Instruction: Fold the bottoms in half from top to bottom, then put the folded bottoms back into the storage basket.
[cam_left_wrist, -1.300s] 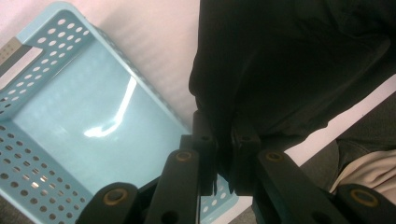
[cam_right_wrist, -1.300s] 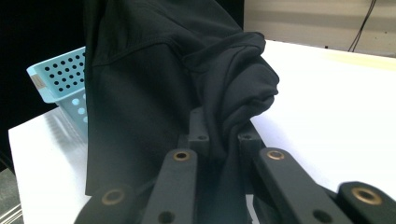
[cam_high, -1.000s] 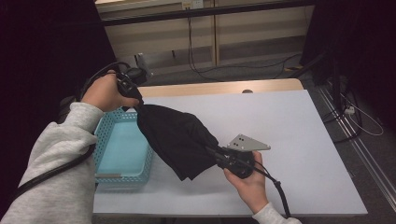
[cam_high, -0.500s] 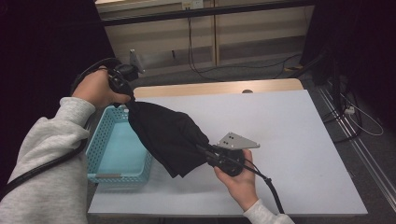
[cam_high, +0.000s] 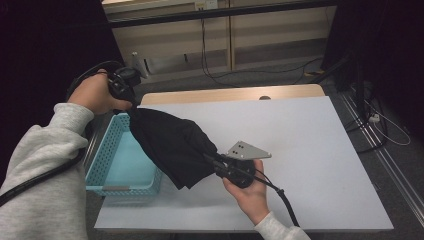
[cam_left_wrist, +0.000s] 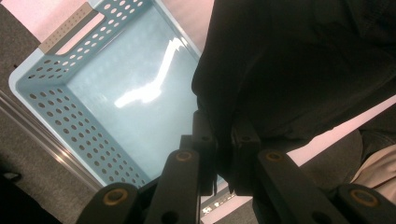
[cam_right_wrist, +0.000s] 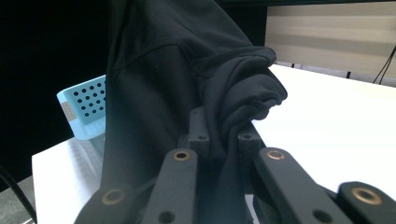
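A black cloth garment (cam_high: 172, 145) hangs stretched between my two grippers, above the table's left part. My left gripper (cam_high: 131, 102) is raised over the far end of the blue basket (cam_high: 102, 157) and is shut on the garment's upper edge (cam_left_wrist: 280, 74). Lower and to the right, my right gripper (cam_high: 212, 161) is shut on the garment's other end (cam_right_wrist: 187, 79), with bunched folds just past its jaws. The garment's lower part drapes over the basket's right rim. In the left gripper view the basket's inside (cam_left_wrist: 130, 93) holds nothing.
The white table top (cam_high: 310, 150) stretches to the right of the garment. The perforated basket stands at the table's left edge. Beyond the table are pale cabinets (cam_high: 250, 35) and cables on the floor. A grey-sleeved forearm (cam_high: 45, 165) comes in at the lower left.
Both hands have carried the garment a little to the left, so that more of it hangs over the basket. The grips have not changed.
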